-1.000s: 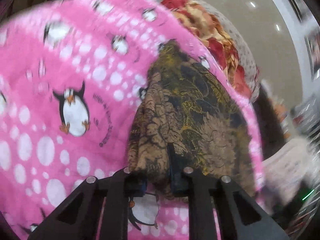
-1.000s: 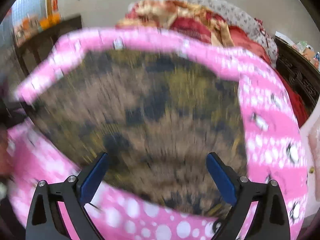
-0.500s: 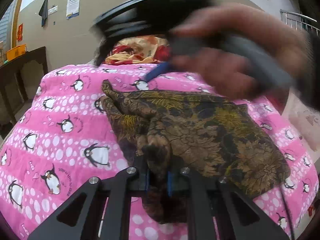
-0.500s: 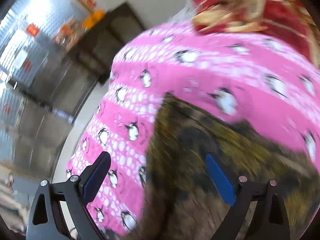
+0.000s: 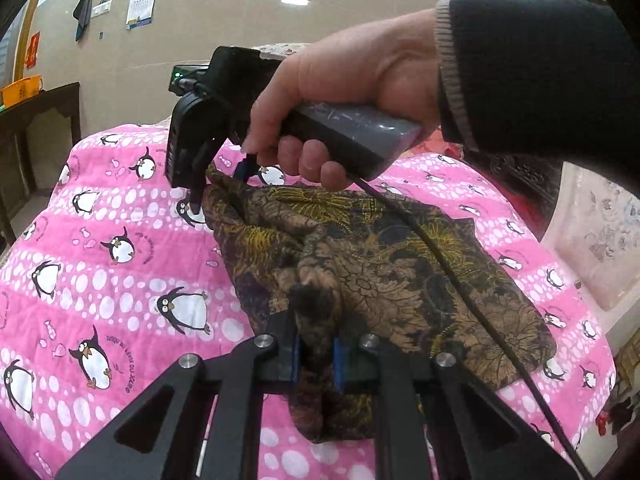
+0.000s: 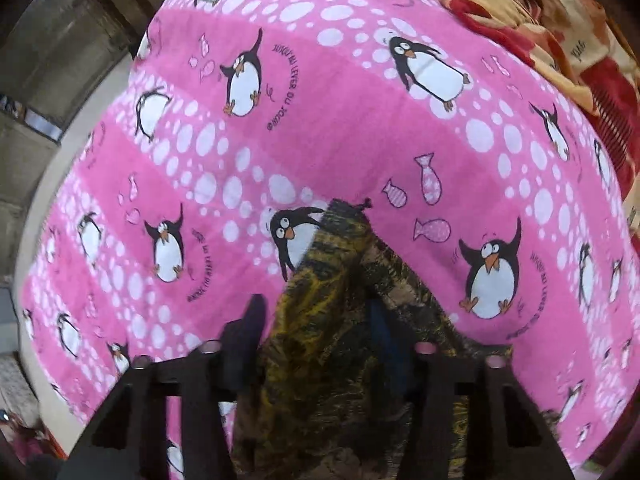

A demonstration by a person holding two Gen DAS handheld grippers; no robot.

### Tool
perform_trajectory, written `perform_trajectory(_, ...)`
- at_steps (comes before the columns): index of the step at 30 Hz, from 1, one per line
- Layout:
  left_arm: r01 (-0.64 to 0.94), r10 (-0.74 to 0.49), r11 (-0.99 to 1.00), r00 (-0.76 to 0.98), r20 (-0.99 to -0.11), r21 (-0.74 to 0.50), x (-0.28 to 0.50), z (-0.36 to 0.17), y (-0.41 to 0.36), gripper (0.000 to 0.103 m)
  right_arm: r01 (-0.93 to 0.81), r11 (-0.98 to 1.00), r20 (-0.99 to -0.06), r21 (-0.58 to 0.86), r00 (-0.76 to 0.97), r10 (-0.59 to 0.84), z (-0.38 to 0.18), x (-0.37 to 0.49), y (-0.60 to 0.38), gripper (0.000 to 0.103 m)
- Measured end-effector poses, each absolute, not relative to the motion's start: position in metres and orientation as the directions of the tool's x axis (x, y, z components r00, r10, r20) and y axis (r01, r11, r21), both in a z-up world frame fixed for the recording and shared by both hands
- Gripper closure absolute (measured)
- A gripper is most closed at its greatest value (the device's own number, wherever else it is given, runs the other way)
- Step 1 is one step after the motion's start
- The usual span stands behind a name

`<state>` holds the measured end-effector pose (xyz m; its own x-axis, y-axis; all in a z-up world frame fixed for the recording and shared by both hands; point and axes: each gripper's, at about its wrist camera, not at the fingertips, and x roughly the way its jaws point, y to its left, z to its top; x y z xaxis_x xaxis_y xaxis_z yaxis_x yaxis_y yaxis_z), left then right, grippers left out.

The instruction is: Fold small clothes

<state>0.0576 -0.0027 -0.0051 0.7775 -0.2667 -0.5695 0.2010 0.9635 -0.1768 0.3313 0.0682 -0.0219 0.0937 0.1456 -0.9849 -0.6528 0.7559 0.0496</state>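
**Right hand-held gripper drops onto the far corner of the cloth**

Half a second ago our right hand-held gripper [image 5: 218, 196] was a blur crossing the left wrist view; it has since come down at the far left corner of the brown-and-gold patterned garment [image 5: 400, 276], and its fingertips now bracket that corner just above the pink penguin blanket [image 5: 120, 280]. In the right wrist view the same hand-held gripper [image 6: 316, 332] has the bunched cloth [image 6: 336, 320] running between its fingers, which stand apart with space on the left side, so we cannot tell whether they are pressing the fabric yet. Our right hand [image 5: 344, 92] wraps the grey handle, and a black cable trails from it across the garment.

Our left hand-held gripper [image 5: 316, 360] remains clenched on a gathered fold at the near edge of the garment, its blue pads tight against the cloth on both sides. The garment lies spread over the middle of the blanket, rumpled along its left side and flatter toward the right. A red-and-yellow floral blanket [image 6: 560, 20] is heaped past the far edge of the pink one.
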Motion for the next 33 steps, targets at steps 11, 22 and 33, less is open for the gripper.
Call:
perform_trajectory(11, 0.232, -0.348, 0.934, 0.759, -0.55, -0.271, 0.056, -0.004, -0.006, 0.094, -0.658, 0.753, -0.972, -0.025, 0.193, 0.135, -0.006, 0.32, 0.032, 0.091)
perform_trajectory(22, 0.328, -0.423, 0.906, 0.72, -0.55, -0.268, 0.056, 0.001, -0.065, 0.094, -0.581, 0.814, -0.964, 0.014, 0.21, 0.166, 0.001, 0.312, -0.084, 0.092)
perform_trajectory(33, 0.457, -0.489, 0.863, 0.647, -0.584, -0.216, 0.044, -0.006, -0.144, 0.094, -0.527, 0.849, -0.963, 0.025, 0.215, 0.162, 0.007, 0.302, -0.196, 0.092)
